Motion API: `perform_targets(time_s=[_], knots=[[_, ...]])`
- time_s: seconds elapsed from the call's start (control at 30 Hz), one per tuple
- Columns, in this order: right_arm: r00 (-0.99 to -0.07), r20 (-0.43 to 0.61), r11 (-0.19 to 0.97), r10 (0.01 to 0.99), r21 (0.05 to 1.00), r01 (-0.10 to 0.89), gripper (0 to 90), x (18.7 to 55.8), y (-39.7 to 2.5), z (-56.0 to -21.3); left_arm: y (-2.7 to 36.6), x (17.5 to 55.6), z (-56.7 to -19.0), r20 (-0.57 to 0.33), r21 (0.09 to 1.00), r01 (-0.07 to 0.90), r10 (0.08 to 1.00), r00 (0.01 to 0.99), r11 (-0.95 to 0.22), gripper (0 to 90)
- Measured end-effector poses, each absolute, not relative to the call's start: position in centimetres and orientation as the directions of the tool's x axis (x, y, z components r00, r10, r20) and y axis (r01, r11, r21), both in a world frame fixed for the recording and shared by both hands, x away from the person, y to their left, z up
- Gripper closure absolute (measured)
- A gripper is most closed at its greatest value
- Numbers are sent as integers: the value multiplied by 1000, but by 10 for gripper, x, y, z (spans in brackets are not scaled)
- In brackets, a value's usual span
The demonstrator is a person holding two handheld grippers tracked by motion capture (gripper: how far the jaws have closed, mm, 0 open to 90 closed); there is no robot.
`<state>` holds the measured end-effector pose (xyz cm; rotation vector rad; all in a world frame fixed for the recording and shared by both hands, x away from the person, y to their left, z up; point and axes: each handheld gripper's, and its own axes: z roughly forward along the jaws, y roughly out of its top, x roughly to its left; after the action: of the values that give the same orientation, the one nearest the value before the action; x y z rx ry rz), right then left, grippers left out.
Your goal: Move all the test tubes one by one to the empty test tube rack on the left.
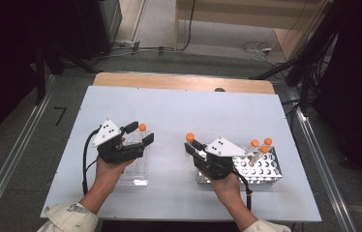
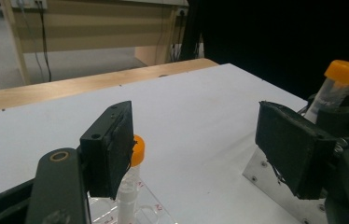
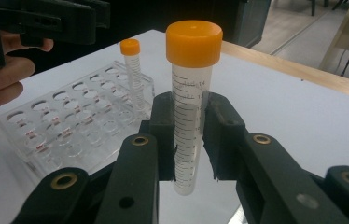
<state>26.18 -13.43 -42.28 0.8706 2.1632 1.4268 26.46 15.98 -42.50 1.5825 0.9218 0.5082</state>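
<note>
The white table (image 1: pixel 179 111) carries two racks. At about seven o'clock of its middle sits the clear plastic rack (image 1: pixel 133 166), partly under my left hand; at about four o'clock stands the perforated metal rack (image 1: pixel 261 166).

The metal rack holds three orange-capped tubes (image 1: pixel 261 147), upright in its far holes at roughly one o'clock. The clear rack holds one standing tube (image 3: pixel 133 74) at its far corner, and the other wells I can see are bare.

My right gripper (image 1: pixel 194 147) is clenched on the tube in transit (image 3: pixel 189 107), held upright between the two racks, off the table. The pads press on the graduated wall around mid-height, with the orange cap (image 3: pixel 193 42) well above them at twelve o'clock and the lower end hanging just below.

I judge this tube light, stiff and hollow, and it looks to have nothing in it. Its smooth round plastic will likely slip or swivel under a loose pinch, so the straight wall below the cap is the right place to hold it, squarely across. The cap is a poorer hold, since it may turn.

My left gripper (image 1: pixel 140 135) is released, jaws standing wide apart, hovering over the clear rack's far end, with the standing tube just behind one pad (image 2: pixel 112 149).
</note>
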Motion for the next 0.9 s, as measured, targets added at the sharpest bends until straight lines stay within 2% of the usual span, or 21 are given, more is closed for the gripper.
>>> perform_targets(time_s=[0.23,0.37,0.67,0.77,0.9], knots=[[-737,3,298,675,914,277,725,264,-122,-426,150,261,-423,-160,962,273,764,626,-23,279],[-746,3,306,666,911,277,724,265,-116,-427,139,258,-421,-136,964,261,742,657,-54,223],[-767,-5,333,641,903,273,724,265,-102,-432,117,256,-421,-136,963,259,694,707,-75,187],[-772,1,335,636,900,277,724,265,-99,-433,114,257,-421,-144,963,262,692,708,-67,189],[-780,2,338,626,900,274,724,264,-95,-432,112,258,-423,-142,962,264,684,716,-76,270]])
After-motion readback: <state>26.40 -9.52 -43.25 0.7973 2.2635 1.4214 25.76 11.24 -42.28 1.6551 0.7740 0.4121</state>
